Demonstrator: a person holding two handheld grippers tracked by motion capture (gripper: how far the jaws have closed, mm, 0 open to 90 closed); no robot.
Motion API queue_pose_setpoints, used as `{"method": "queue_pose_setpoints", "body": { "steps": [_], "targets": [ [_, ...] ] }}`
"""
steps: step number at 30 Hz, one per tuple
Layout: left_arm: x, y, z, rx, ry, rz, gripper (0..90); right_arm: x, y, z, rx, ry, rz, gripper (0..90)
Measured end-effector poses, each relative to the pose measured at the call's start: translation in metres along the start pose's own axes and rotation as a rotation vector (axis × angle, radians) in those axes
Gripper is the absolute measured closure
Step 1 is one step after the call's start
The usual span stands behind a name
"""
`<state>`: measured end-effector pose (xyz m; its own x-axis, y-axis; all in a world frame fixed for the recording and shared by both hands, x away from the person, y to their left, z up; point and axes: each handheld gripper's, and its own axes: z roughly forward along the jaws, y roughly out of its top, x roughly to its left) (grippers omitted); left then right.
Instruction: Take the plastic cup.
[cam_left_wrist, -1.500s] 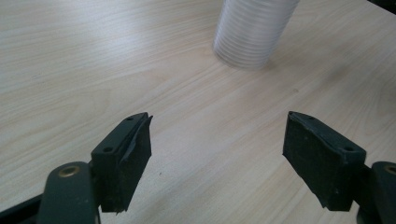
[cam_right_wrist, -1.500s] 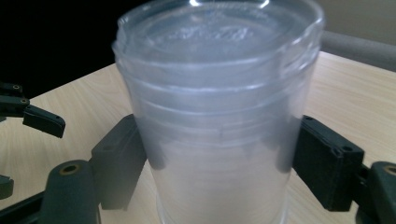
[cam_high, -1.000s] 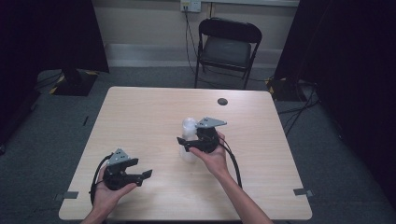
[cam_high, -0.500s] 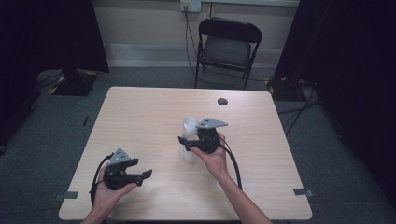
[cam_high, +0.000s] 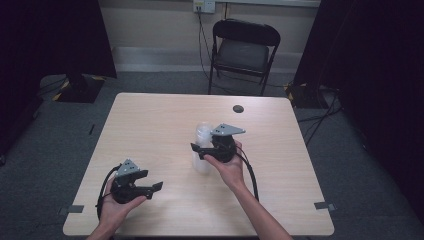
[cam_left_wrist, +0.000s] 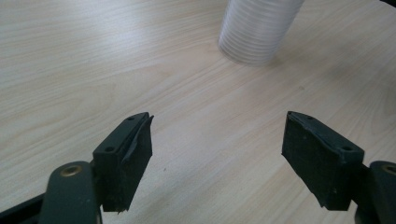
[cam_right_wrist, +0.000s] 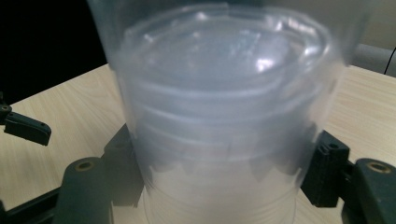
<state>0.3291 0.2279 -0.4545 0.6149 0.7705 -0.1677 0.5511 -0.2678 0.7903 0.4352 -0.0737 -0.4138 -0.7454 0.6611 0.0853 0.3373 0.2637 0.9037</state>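
Right tongs (cam_high: 200, 150): clamped on the stack of clear plastic cups (cam_high: 202, 150); jaws have just been closing, a black pad pressing each side of the stack in the right gripper view.
Left tongs (cam_high: 157, 187): jaws wide apart, nothing between them, just bare wood below in the left gripper view.
Cup stack: translucent, thin plastic, tapered round shape, fine ribbed rings from nested rims; stands upright on my worktop (cam_high: 150, 130), about the middle, slightly right of centre. In the left gripper view (cam_left_wrist: 257, 28) it sits beyond my open jaws, well apart from them.
Pads: matte black, blocky; the left pad of the left tongs looks torn or frayed along its inner edge.
My hands: right hand (cam_high: 227, 167) wraps the right tongs from behind; left hand (cam_high: 117, 207) holds the left tongs near the front left corner of the worktop.
Worktop: pale wood-grain laminate, smooth, rounded corners; small dark round disc (cam_high: 238, 108) near the far edge.
Room: grey carpet floor, black folding chair (cam_high: 243, 50) behind the worktop, black curtains both sides, wall outlet with cable at back.
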Motion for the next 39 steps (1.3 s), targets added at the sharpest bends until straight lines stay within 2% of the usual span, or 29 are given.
{"method": "queue_pose_setpoints", "body": {
  "steps": [11, 12, 16, 23, 25, 26, 31, 33, 38, 39],
  "targets": [
    [0.0, 0.0, 0.001, 0.002, -0.005, -0.015, 24.3, -0.001, 0.007, -0.005, -0.028, 0.006, 0.014, 30.0],
    [0.001, 0.0, 0.001, 0.008, -0.017, -0.02, 24.2, -0.001, 0.009, -0.006, -0.031, 0.005, 0.013, 29.9],
    [0.001, 0.0, 0.001, 0.006, -0.022, -0.027, 24.2, -0.001, 0.012, -0.009, -0.037, 0.014, 0.018, 29.9],
    [0.001, 0.0, 0.001, -0.003, -0.015, -0.025, 24.3, -0.002, 0.019, -0.012, -0.052, 0.016, 0.017, 29.7],
    [0.002, 0.0, 0.0, -0.01, -0.021, -0.022, 27.3, -0.002, 0.021, -0.013, -0.053, 0.018, 0.013, 29.7],
    [0.001, 0.0, 0.0, -0.01, -0.021, -0.024, 29.5, -0.002, 0.021, -0.013, -0.052, 0.016, 0.012, 29.8],
    [0.002, 0.0, 0.0, -0.01, -0.016, -0.031, 27.2, -0.002, 0.026, -0.015, -0.062, 0.015, 0.013, 29.9],
    [0.003, 0.0, 0.0, -0.018, -0.019, -0.051, 26.0, -0.002, 0.028, -0.016, -0.067, 0.016, 0.01, 29.9],
    [0.005, -0.001, -0.002, -0.031, 0.01, -0.055, 26.1, -0.002, 0.03, -0.017, -0.074, 0.014, 0.012, 29.9],
    [0.005, -0.001, -0.002, -0.032, 0.006, -0.061, 26.1, -0.002, 0.03, -0.018, -0.076, 0.014, 0.014, 29.9]
  ]
}}
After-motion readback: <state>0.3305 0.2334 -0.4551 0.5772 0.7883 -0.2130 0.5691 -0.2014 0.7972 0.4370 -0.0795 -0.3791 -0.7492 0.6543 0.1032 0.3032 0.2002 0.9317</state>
